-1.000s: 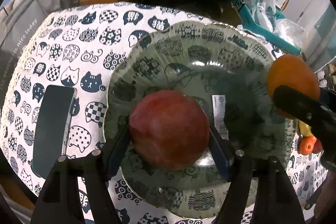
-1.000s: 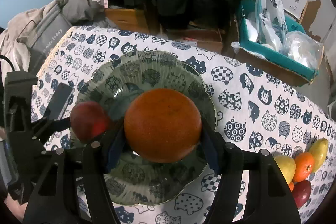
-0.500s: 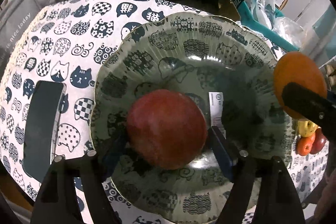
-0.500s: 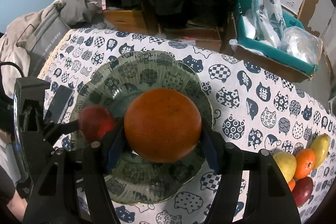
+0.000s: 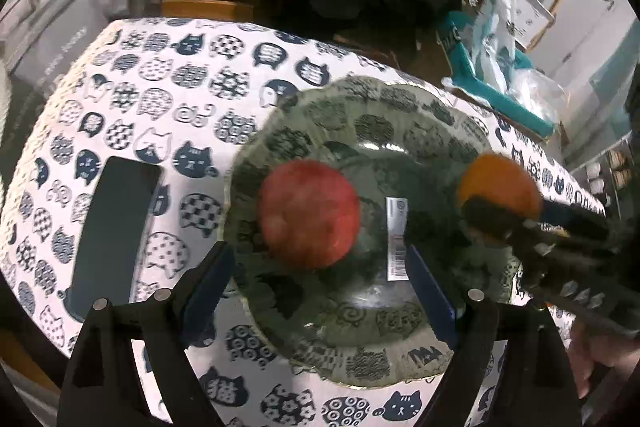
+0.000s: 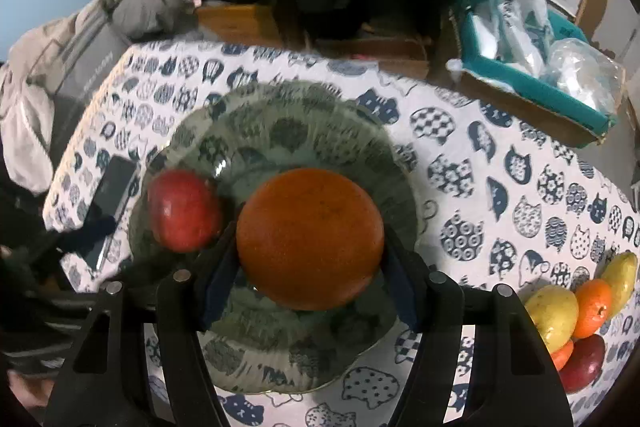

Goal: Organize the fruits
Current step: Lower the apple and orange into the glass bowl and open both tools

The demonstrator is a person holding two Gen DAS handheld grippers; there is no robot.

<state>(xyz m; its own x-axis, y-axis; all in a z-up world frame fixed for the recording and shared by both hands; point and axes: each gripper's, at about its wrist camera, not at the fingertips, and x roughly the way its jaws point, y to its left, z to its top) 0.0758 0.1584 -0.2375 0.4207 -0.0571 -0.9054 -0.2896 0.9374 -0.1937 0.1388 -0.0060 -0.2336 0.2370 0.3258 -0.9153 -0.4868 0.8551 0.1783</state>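
Left tongs [image 5: 320,277] spread wide; red apple [image 5: 308,213] rests free on glass plate [image 5: 360,355].

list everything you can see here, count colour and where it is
apple: 1, red, lying in the plate, left part
orange: 1, orange, held over the plate
plate: 1, green glass, scalloped rim, on the tablecloth
sticker: 1, white, on the plate's middle
phone: 1, black, flat on the tablecloth, left of the plate
tablecloth: 1, white with navy cat faces, over the table
fruit pile: about five or six pieces, yellow, orange, red, near the table's right edge
box: 1, teal, with plastic bags, beyond the table
grey bag: 1, at the far left
left hand-held gripper: 1, black, open, behind the apple
right hand-held gripper: 1, black, shut on the orange
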